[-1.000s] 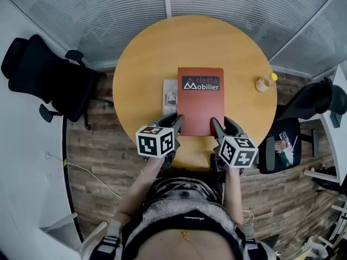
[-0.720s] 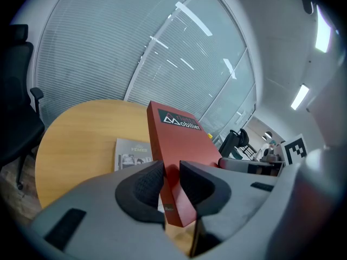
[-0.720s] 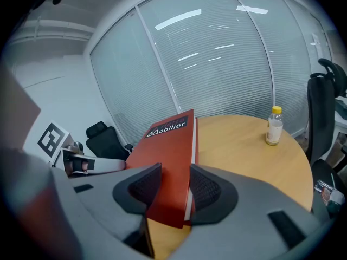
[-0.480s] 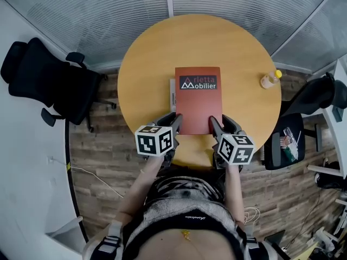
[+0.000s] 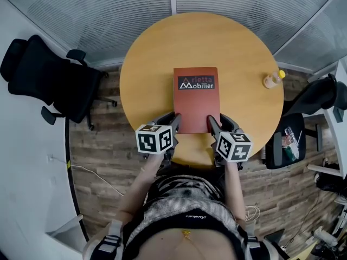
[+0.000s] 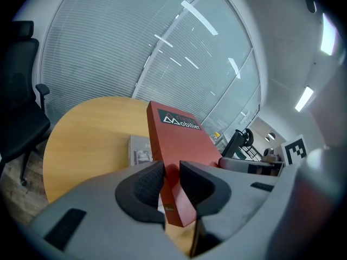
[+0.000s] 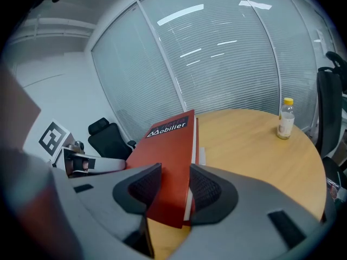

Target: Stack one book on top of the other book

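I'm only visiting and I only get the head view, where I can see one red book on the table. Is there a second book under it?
Observer: Yes. In the left gripper view a grey book shows from under the left side of the red book.
Visitor: Are those two tools really holding the red book, or only resting beside it?
Observer: Holding it. Each gripper's own view shows its jaws shut on a near corner: the left gripper on the left corner, the right gripper on the right one.
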Tool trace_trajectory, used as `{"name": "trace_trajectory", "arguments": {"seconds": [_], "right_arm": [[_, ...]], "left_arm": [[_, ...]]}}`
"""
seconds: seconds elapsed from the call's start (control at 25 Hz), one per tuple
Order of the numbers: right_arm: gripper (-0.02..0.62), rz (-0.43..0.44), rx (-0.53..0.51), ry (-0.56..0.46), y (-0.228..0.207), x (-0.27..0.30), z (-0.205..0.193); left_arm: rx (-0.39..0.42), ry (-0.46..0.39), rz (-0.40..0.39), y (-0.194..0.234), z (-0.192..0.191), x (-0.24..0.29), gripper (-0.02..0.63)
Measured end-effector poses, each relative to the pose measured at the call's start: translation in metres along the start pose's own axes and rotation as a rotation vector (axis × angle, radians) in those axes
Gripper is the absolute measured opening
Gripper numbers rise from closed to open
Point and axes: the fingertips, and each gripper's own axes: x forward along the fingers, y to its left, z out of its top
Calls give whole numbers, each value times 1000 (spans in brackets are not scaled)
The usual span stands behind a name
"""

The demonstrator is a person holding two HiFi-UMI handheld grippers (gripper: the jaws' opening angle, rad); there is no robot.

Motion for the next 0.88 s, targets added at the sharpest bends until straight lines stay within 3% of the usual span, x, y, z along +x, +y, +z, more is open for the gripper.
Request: {"name": "trace_trajectory", "arguments": {"seconds": [0.88], "right_arm": [[173, 9, 46, 93, -21, 54, -52]], "left_arm": [[-8, 88, 28, 44, -40, 39, 86]]}}
